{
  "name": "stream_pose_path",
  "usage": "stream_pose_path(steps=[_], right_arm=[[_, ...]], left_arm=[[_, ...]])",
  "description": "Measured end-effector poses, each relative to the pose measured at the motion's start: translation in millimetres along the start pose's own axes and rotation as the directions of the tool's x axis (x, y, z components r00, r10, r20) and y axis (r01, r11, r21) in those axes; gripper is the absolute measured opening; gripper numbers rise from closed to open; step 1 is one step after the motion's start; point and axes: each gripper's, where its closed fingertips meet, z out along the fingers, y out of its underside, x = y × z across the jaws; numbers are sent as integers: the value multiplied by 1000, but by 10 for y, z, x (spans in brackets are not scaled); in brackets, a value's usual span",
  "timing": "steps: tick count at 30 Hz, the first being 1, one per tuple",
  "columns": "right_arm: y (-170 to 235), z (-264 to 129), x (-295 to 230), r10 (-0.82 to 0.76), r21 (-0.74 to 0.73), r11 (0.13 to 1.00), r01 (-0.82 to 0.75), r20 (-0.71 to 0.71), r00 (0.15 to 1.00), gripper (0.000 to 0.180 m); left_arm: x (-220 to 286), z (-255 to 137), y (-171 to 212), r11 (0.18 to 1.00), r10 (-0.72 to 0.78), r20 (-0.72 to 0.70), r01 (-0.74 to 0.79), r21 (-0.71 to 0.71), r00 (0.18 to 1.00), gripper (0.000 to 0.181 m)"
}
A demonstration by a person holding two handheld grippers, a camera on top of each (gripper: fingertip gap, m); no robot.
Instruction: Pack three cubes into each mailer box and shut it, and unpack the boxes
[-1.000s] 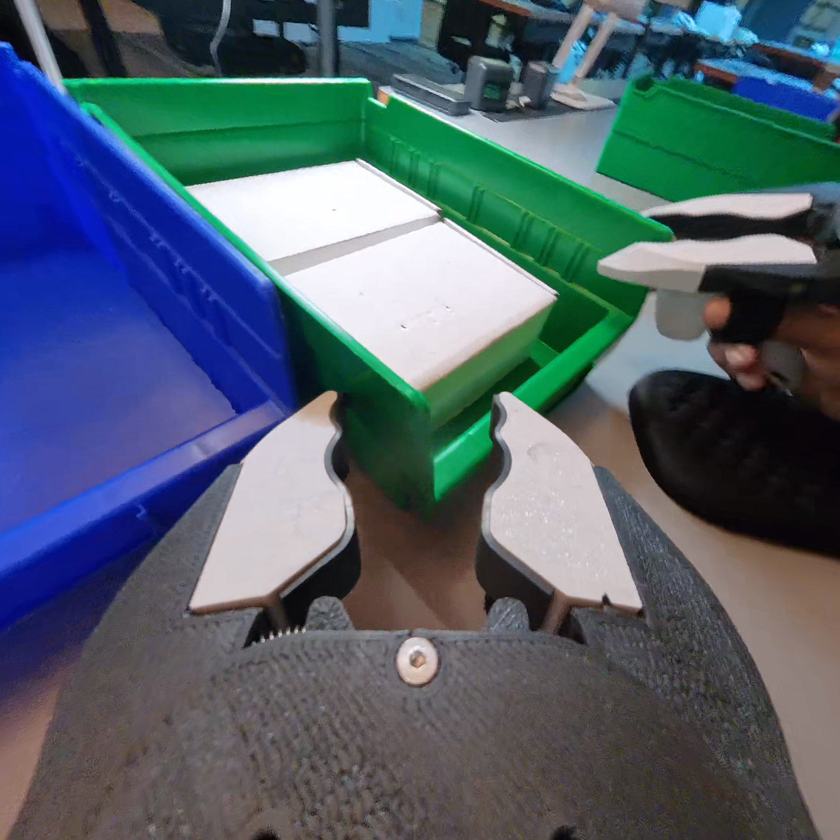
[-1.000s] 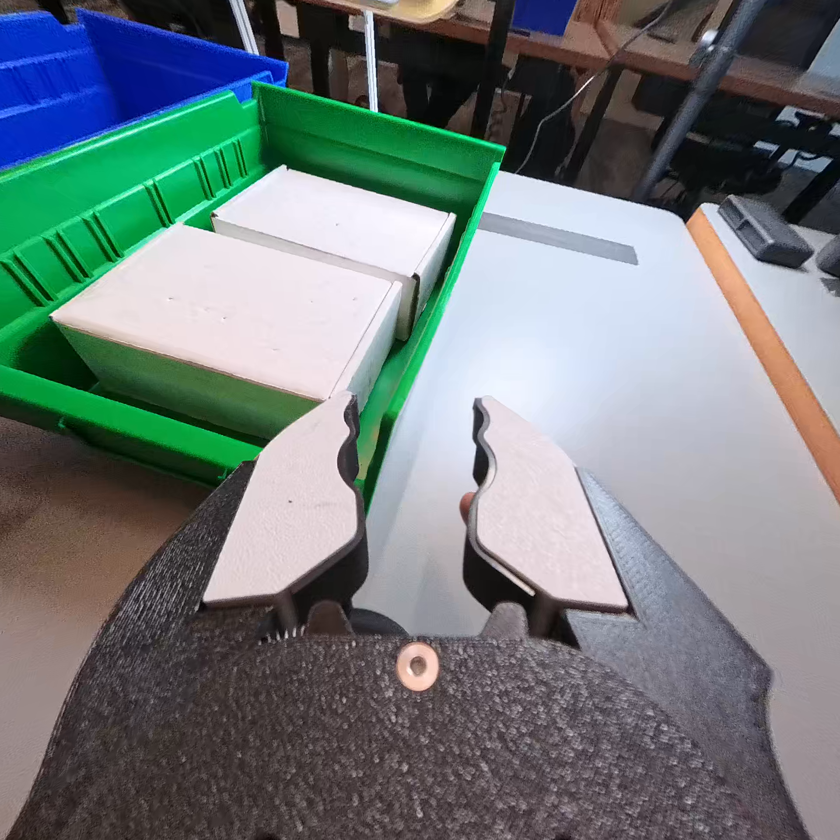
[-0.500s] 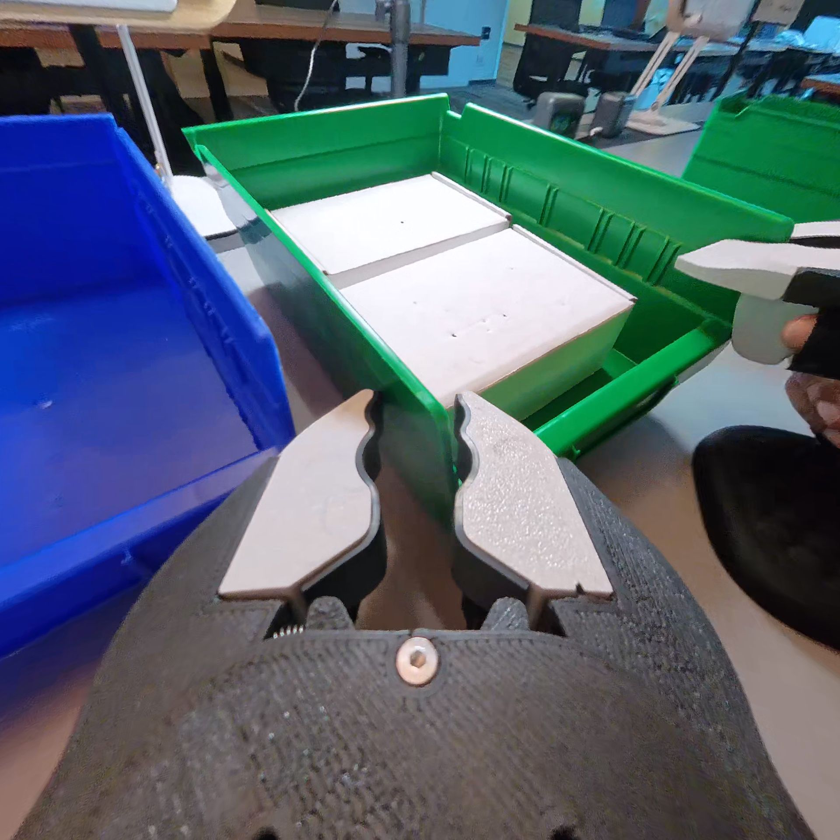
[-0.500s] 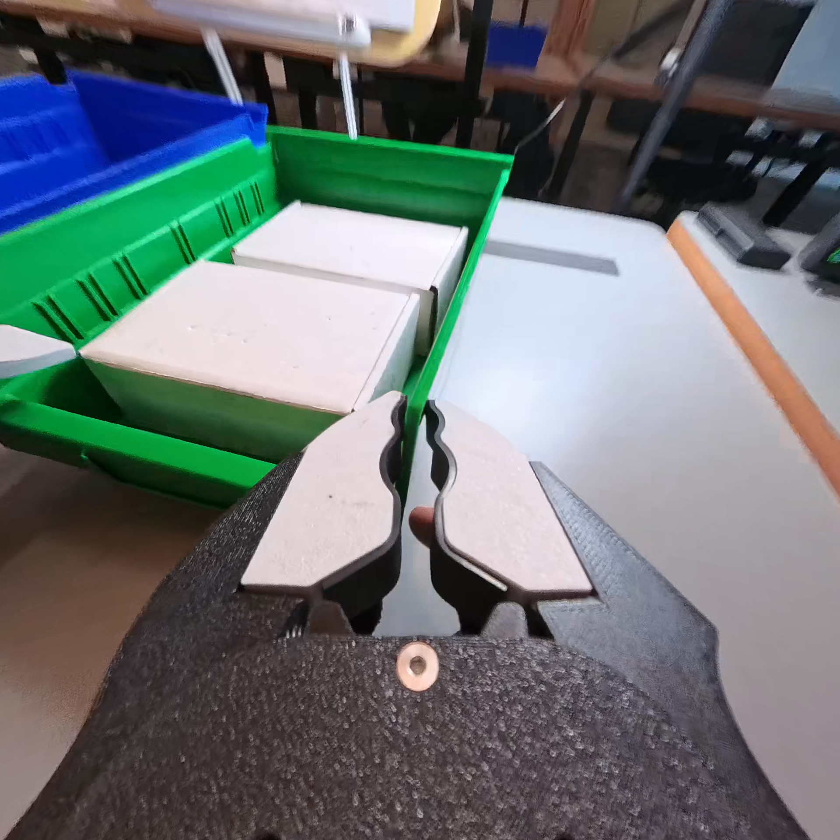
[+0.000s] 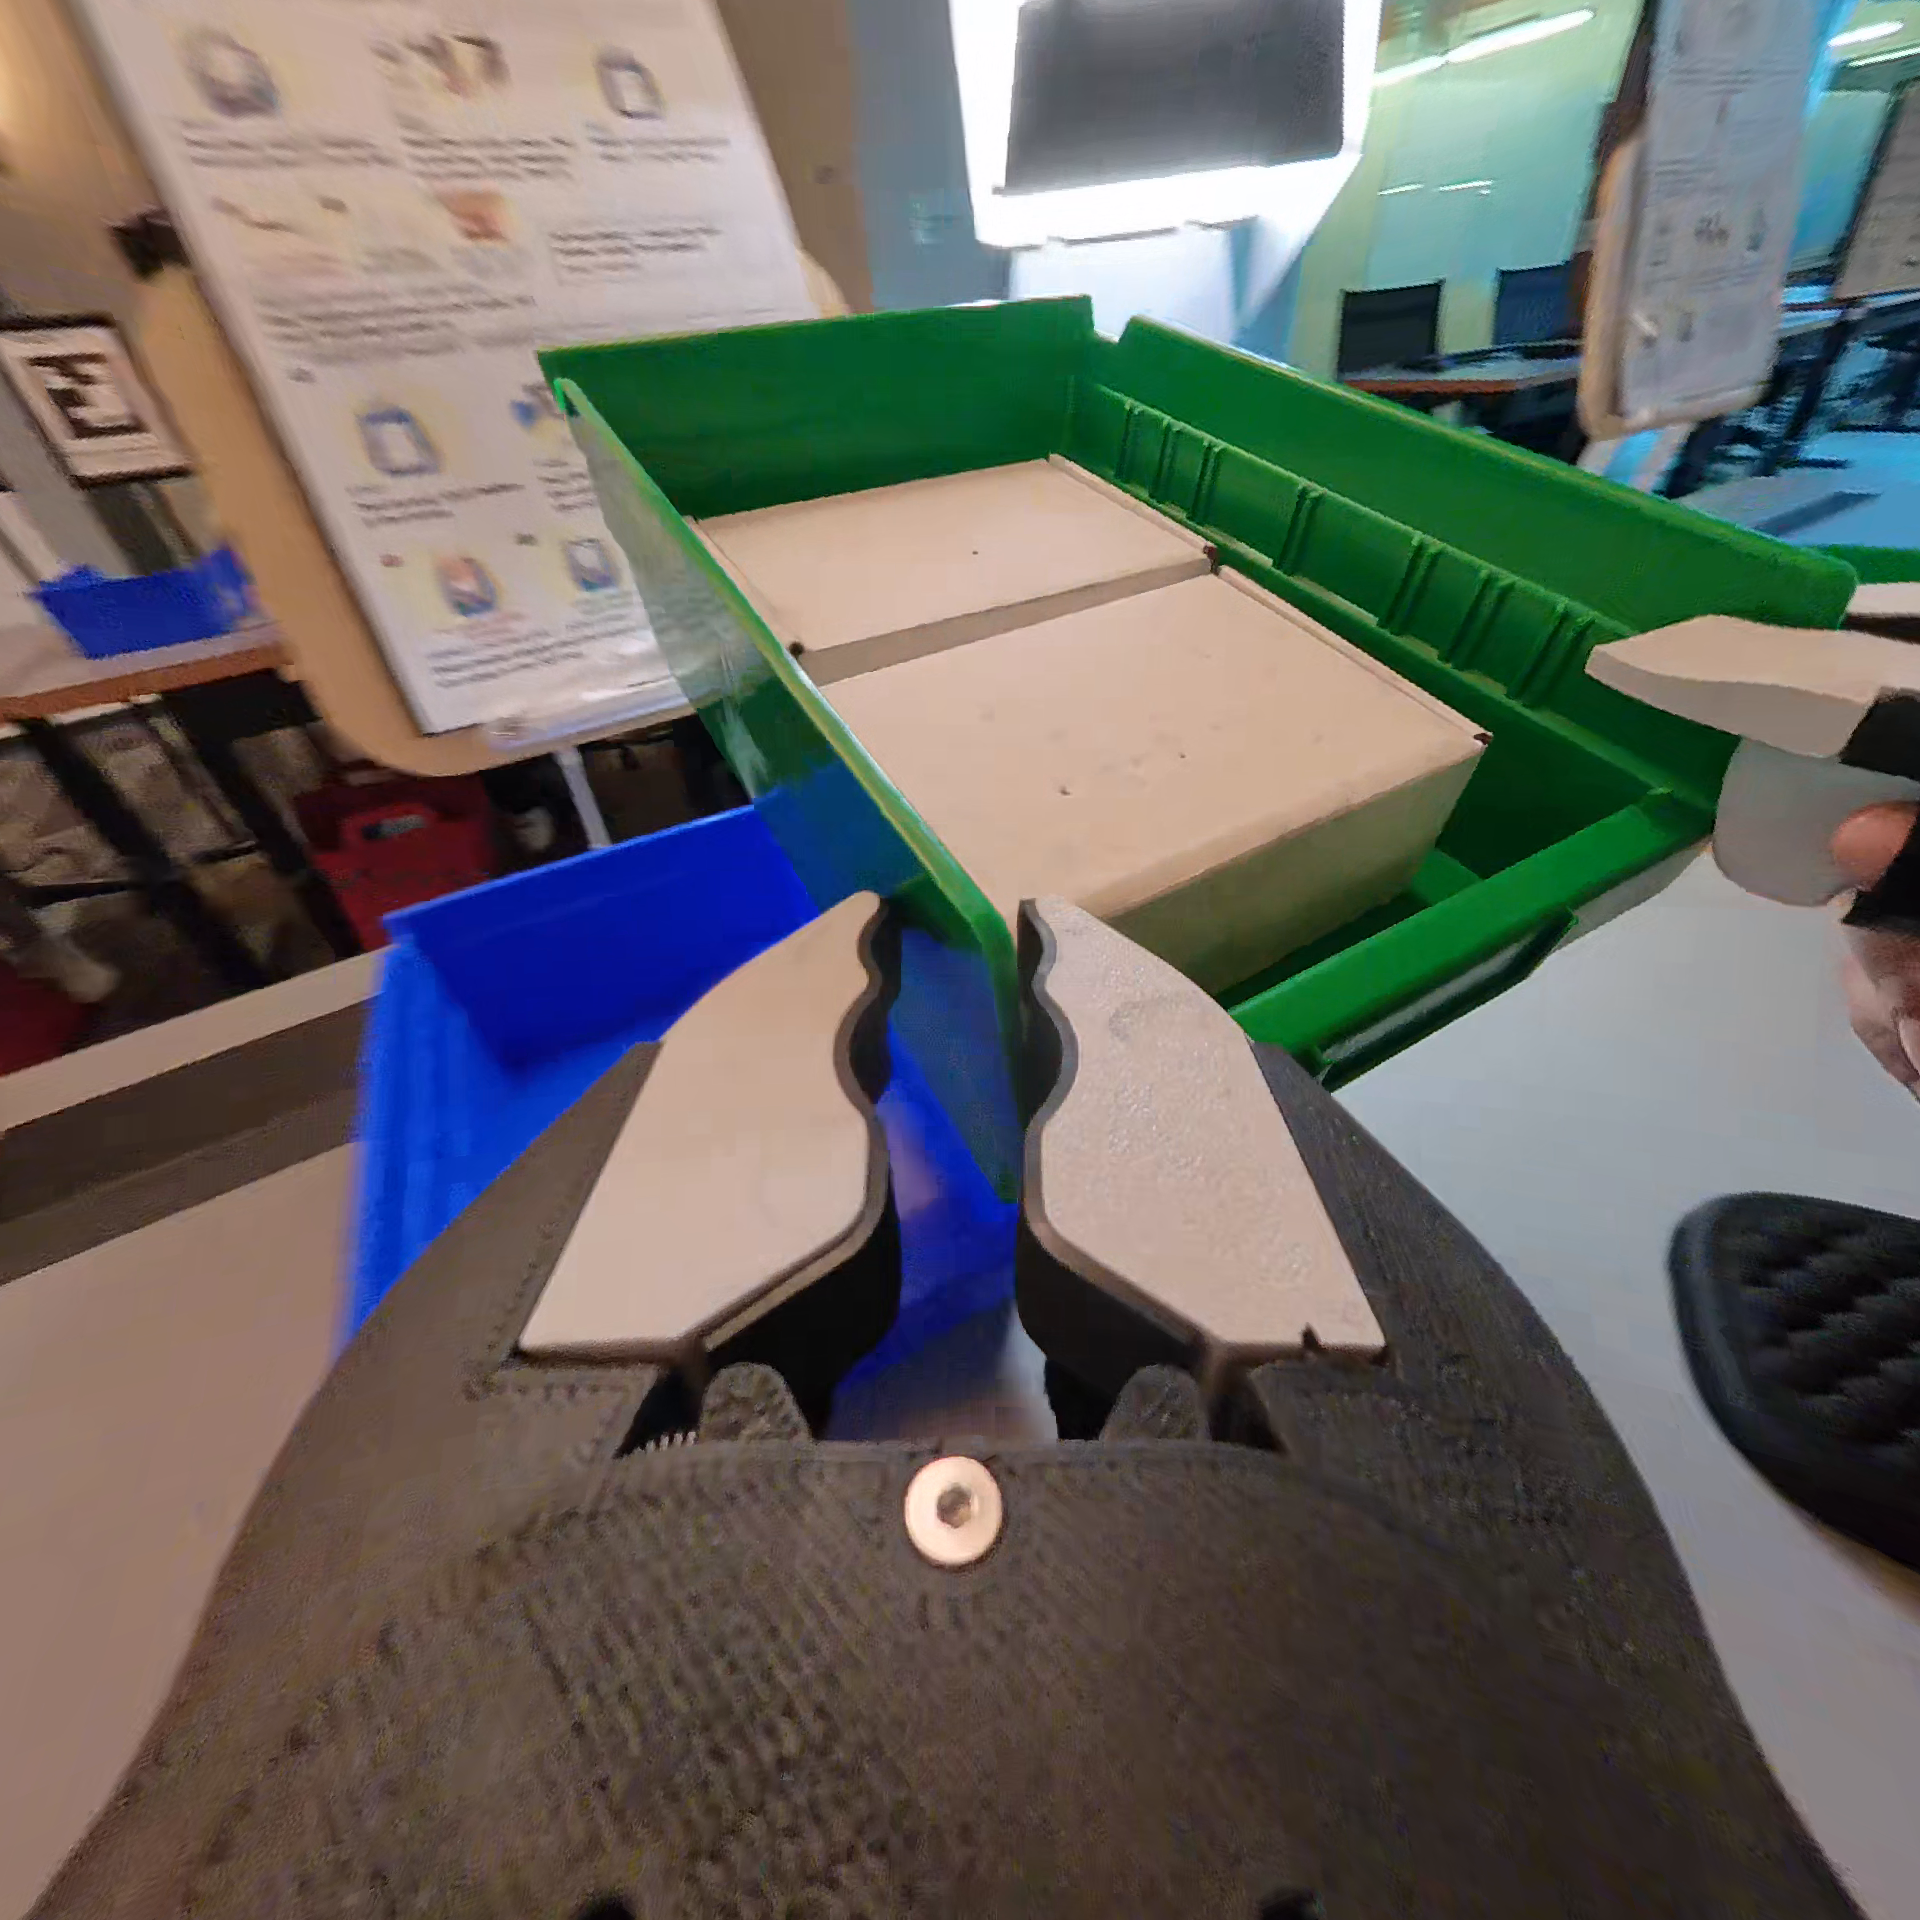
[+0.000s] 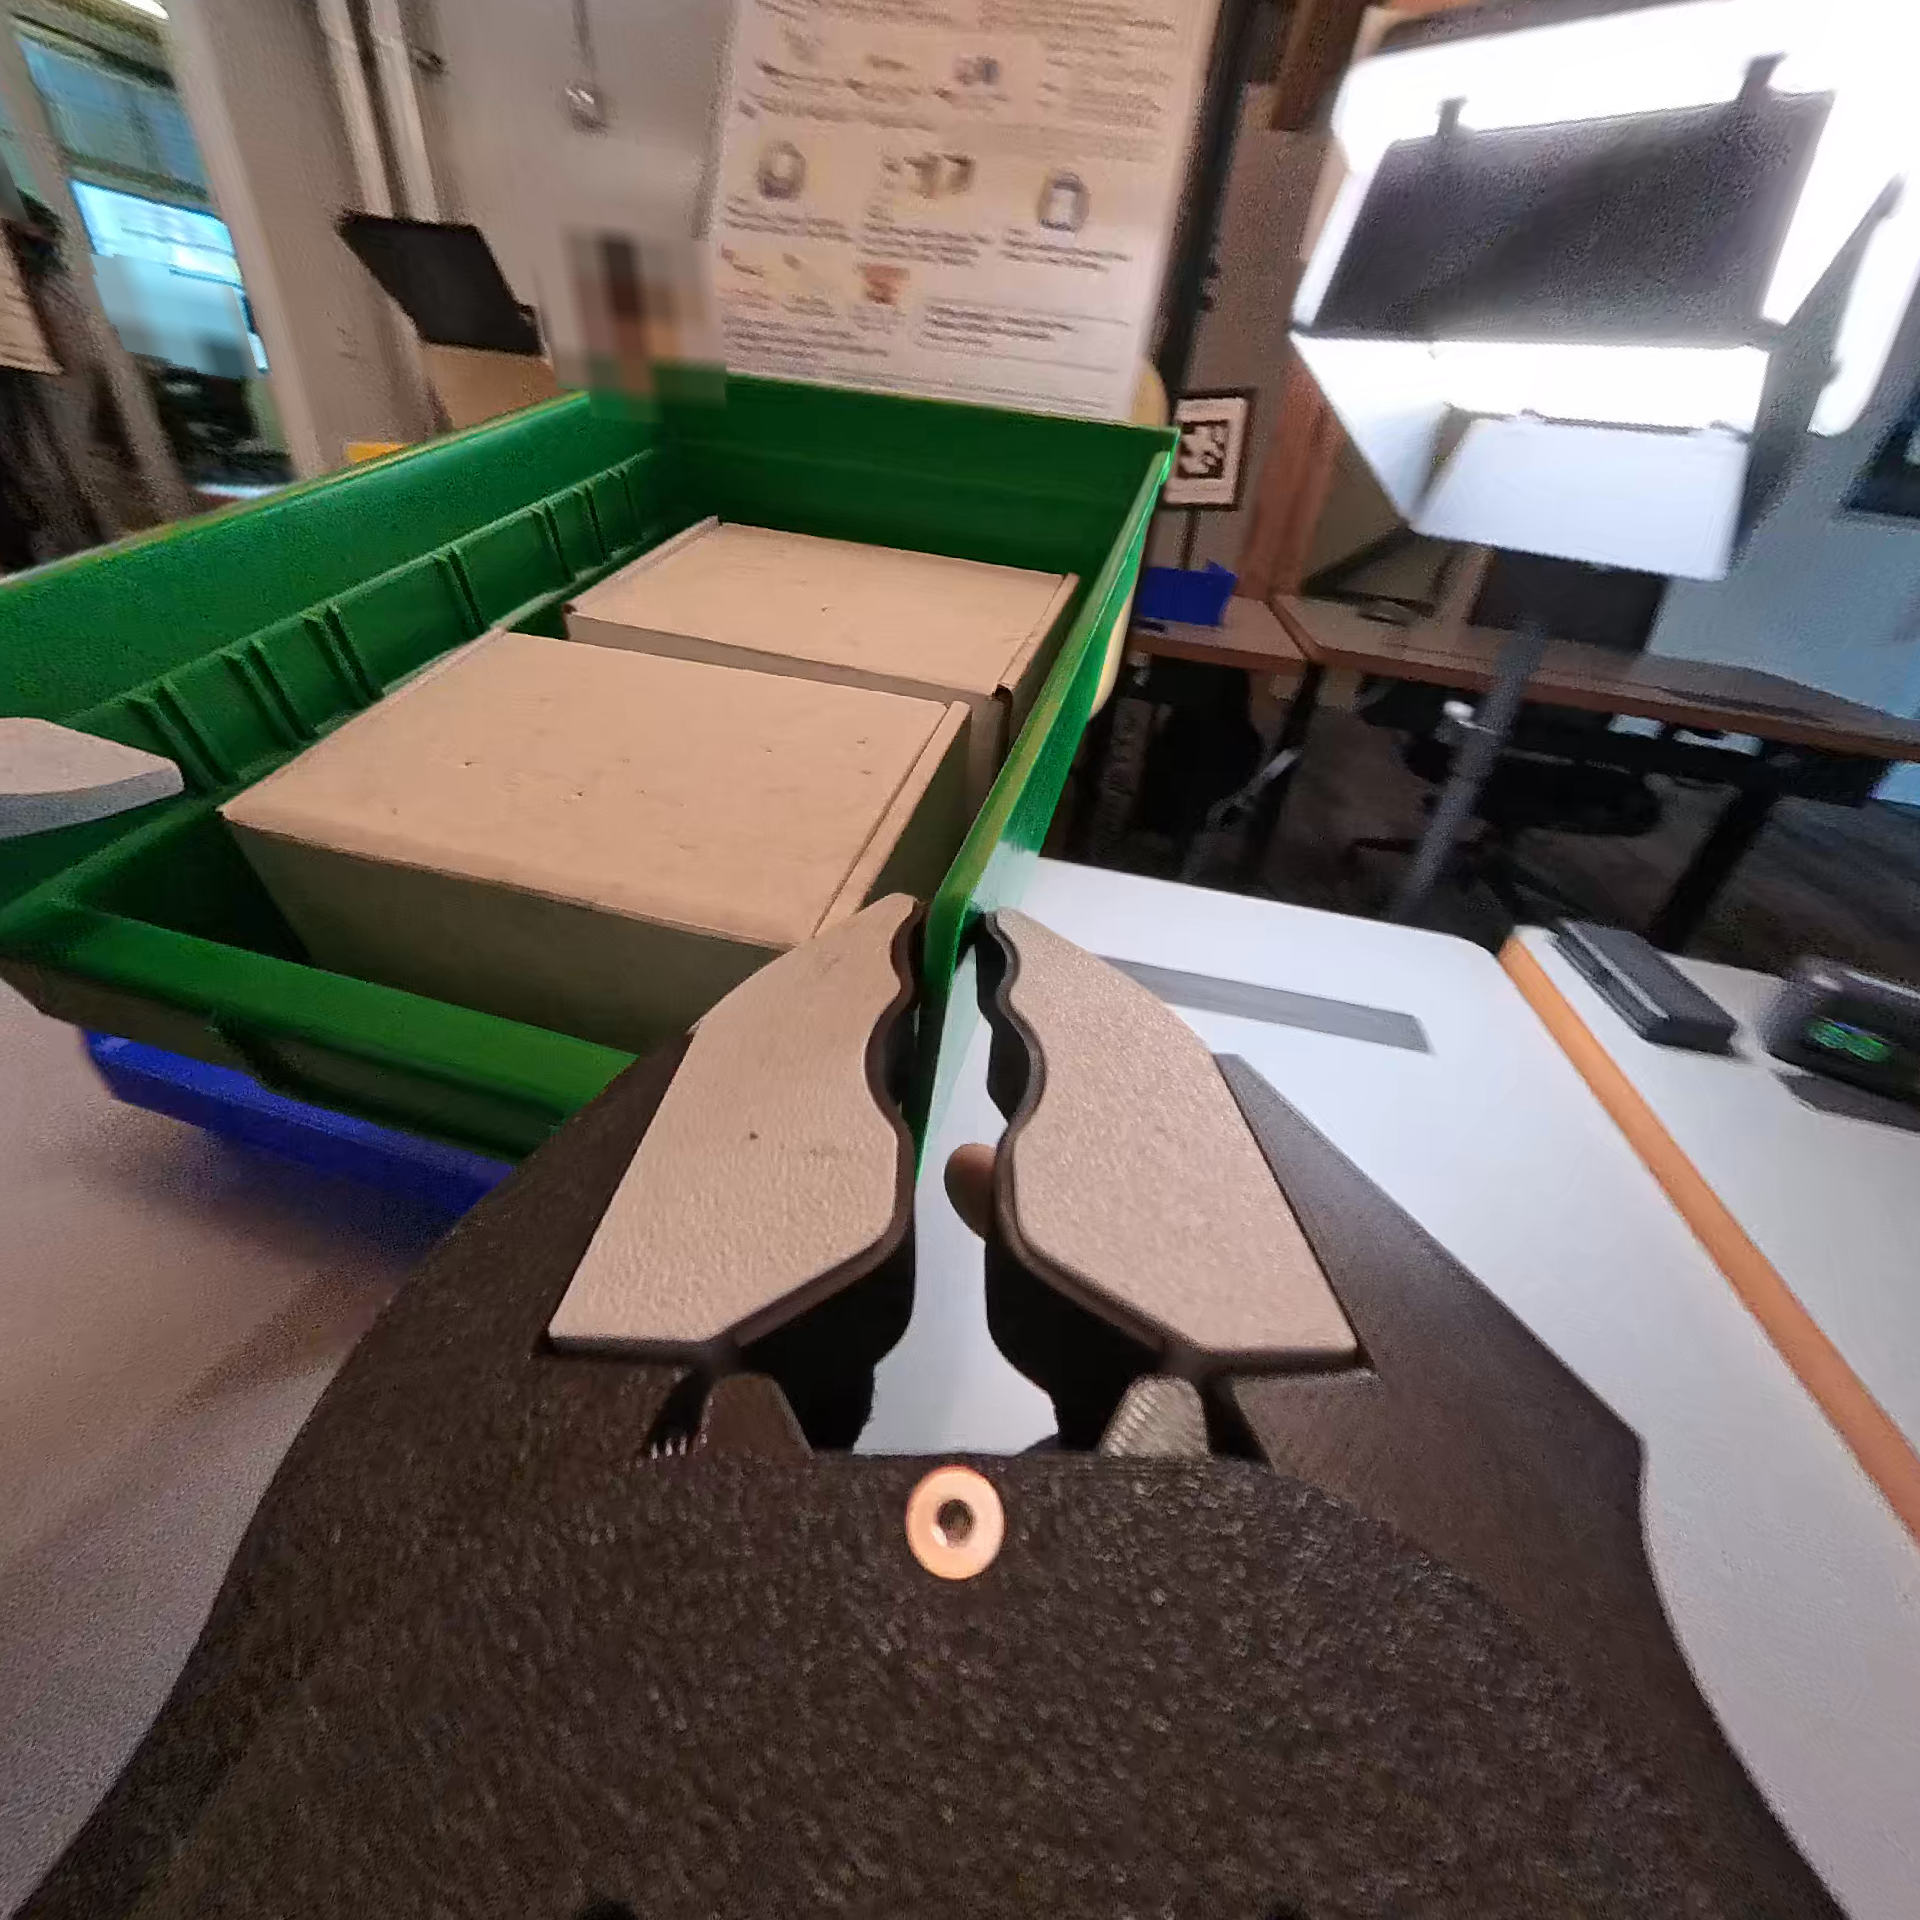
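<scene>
The left gripper (image 5: 951, 940) and right gripper (image 6: 951, 935) are each clamping a side wall of the green bin (image 5: 1455, 540), holding it above the table (image 6: 1455, 1195). Two closed mailer boxes (image 6: 623, 769) are lying inside, toward 12 o'clock, with a blue bin (image 5: 582, 966) sitting below at 9 o'clock.

A bright green is seen on the bin (image 5: 1455, 540), with moulded vertical ribs marking its inner side wall. Pale off-white cardboard is shown on the near mailer box (image 5: 1132, 748) and the far mailer box (image 5: 935, 551), a few small dark specks being scattered on their lids. A saturated blue is seen on the second bin (image 5: 582, 987). Light grey, finely grained plates are carried by the fingers (image 5: 727, 1143) of the left gripper (image 5: 951, 935) and by the right gripper (image 6: 951, 935), both being set on black, woven-textured bodies. A pale grey is shown on the table (image 6: 1455, 1195), edged by an orange strip (image 6: 1714, 1247).
</scene>
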Motion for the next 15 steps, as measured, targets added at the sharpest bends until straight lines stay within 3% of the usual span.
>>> stream_pose_path(steps=[8,15], right_arm=[[-279,615,-1658,79,5,996,-84,289,954,8],[-22,856,-3095,159,-111,987,-120,491,856,10]], left_arm=[[-1399,-1101,34,998,-31,299,44,-36,954,16],[-2256,-2082,443,993,-51,440,94,-77,896,15]])
